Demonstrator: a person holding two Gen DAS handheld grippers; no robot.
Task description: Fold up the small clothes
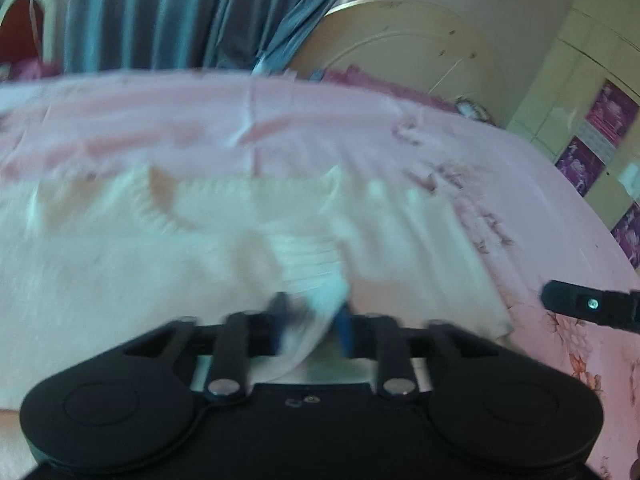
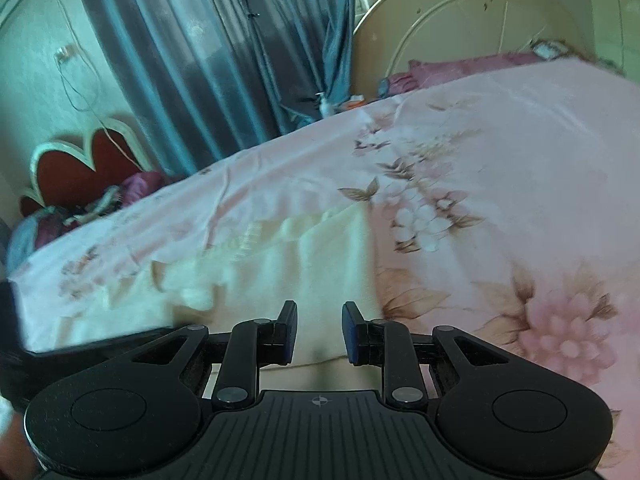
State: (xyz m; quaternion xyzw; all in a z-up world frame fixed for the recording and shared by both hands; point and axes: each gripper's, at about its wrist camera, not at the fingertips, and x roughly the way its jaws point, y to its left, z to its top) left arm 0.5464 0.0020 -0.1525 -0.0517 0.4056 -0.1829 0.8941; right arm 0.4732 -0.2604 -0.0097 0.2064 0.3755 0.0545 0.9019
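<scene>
your left claw point(image 1: 310, 324): jaws part open, bunch of white fabric between them, blurred, so can't tell if pads grip. cream garment point(image 1: 168, 248) spread flat on pink floral bed point(image 1: 460, 148), laid out for folding. your right claw point(image 2: 319, 330): part open, empty, poised over garment's near edge, likely to pin.

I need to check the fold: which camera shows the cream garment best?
Left wrist view: the cream garment spreads across the bed, though blurred, a fold between the left tongs. Right wrist view shows only one end.
</scene>
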